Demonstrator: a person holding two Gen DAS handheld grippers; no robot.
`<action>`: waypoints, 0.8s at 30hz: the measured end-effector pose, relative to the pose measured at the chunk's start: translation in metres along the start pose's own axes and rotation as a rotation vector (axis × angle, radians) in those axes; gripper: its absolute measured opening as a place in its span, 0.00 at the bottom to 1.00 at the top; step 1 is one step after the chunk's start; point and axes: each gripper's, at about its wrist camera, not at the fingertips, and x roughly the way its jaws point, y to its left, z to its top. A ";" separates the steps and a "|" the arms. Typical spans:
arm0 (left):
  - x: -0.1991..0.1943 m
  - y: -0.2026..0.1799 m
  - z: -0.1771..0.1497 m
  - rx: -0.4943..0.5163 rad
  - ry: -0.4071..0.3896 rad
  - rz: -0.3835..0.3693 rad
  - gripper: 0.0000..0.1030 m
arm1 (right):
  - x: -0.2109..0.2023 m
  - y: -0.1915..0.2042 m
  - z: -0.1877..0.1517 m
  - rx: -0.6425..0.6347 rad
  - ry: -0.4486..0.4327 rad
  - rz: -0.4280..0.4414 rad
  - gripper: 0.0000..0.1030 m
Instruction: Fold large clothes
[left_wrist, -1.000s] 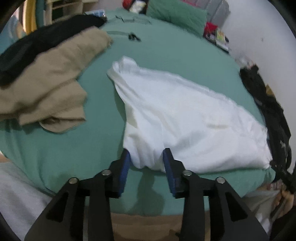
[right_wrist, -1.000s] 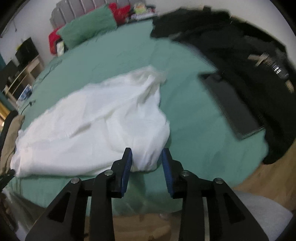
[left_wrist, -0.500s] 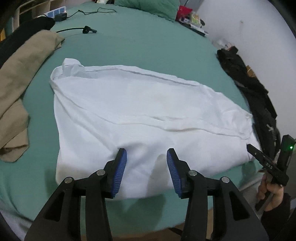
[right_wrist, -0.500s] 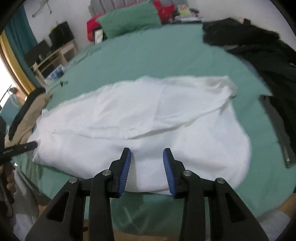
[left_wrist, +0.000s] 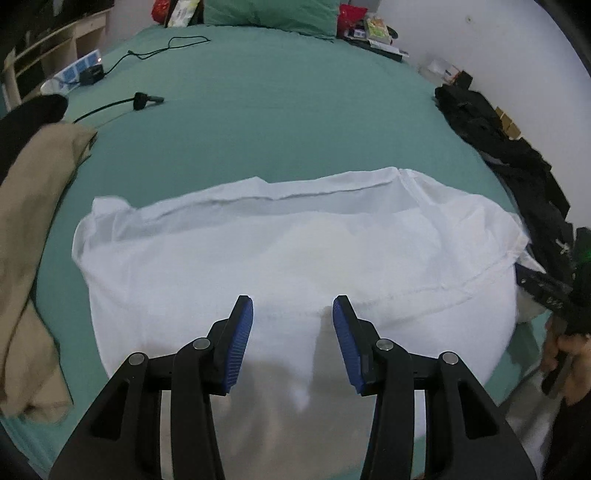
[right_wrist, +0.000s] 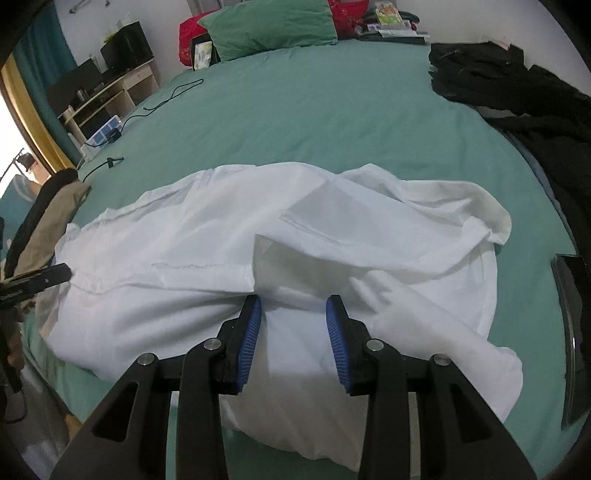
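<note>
My left gripper (left_wrist: 292, 314) jaws stand apart and hold nothing; my right gripper (right_wrist: 293, 314) jaws stand apart too, with a fold of cloth between them, not pressed. The large white thin cotton garment (left_wrist: 295, 258) lies spread on the green bed (left_wrist: 277, 110). To fold well, I should clamp both near corners and lift them evenly.

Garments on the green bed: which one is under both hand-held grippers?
The white cotton garment, spread across the near bed edge. The beige garment lies off left, and the black clothes pile off right.
</note>
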 end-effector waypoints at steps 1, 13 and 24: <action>0.004 -0.001 0.002 0.007 0.009 0.002 0.46 | -0.002 -0.003 0.000 0.010 -0.006 0.004 0.35; -0.014 0.001 0.005 -0.005 -0.036 -0.081 0.46 | -0.018 -0.008 0.008 -0.030 -0.075 -0.073 0.43; -0.019 -0.010 -0.020 0.177 0.019 -0.003 0.53 | -0.021 0.000 0.015 -0.167 -0.113 -0.278 0.49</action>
